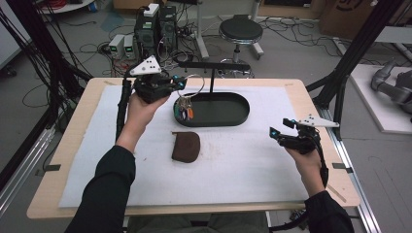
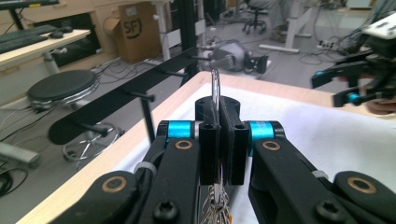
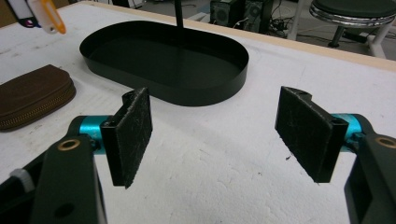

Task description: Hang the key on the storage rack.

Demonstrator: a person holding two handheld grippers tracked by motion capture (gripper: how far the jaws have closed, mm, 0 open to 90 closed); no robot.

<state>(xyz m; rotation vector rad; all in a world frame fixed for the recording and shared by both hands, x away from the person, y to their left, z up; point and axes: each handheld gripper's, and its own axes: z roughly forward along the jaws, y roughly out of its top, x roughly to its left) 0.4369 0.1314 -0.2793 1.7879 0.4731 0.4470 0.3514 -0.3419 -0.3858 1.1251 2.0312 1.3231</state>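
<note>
The surface [image 1: 311, 104], a pale wooden top under a white foam mat [image 1: 252, 160], carries everything here. On the mat, toward twelve o'clock from its centre, sits a black oval tray [image 1: 233, 114] with a thin post rising from it to a black hook bar [image 1: 214, 64]; in the left gripper view that bar runs off to ten o'clock of the jaws, its pegs bare. At about seven o'clock of the tray, just apart from its rim, lies a brown zipped pouch [image 1: 185, 146]. The left tool [image 1: 182, 83] hangs over the tray's nine o'clock end, raised off the mat, and its pads are pressed together on a wire key ring [image 1: 194, 86] (the loop stands up above the closed pads in the left gripper view, [image 2: 215, 86]). From that ring a bunch of keys [image 1: 184, 109] with an orange and a blue tag dangles down into the tray's end. The right tool [image 1: 282, 128] sits low at four o'clock of the tray, well apart from it, with its jaws spread wide and nothing between the pads [image 3: 130, 133], bare mat showing through the gap.
</note>
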